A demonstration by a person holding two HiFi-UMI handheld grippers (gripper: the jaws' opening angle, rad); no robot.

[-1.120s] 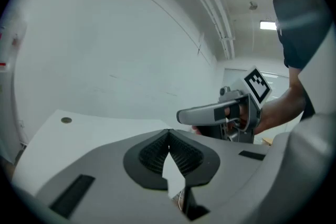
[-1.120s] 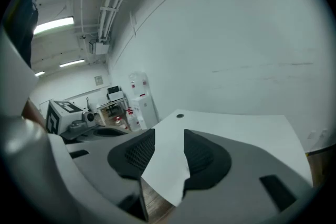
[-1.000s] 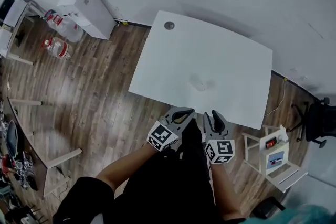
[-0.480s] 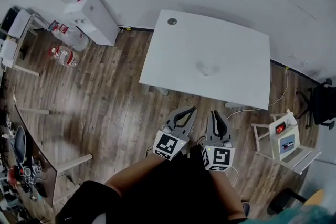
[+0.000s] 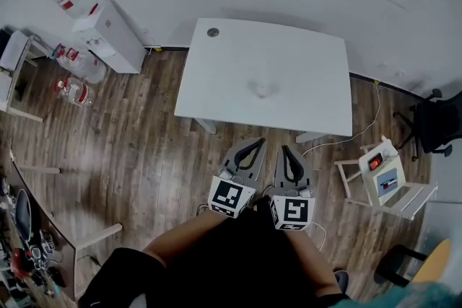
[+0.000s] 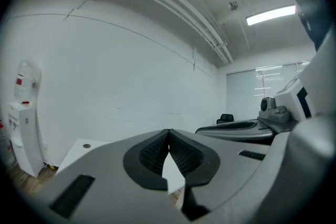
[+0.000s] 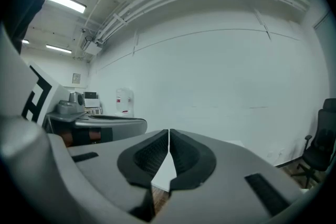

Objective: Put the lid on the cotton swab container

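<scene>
On table [image 5: 307, 68]: one clear container [image 5: 261, 89]. Two hand-held grippers, left [image 5: 258, 143], right [image 5: 284, 151], closed.

tabletop item [image 5: 261, 89]: too small to identify | office chair [image 5: 437, 125]: edge-cropped

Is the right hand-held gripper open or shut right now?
Shut and empty. The right hand-held gripper has just been closing; in the right gripper view its jaws meet at the tips with nothing between them.
</scene>
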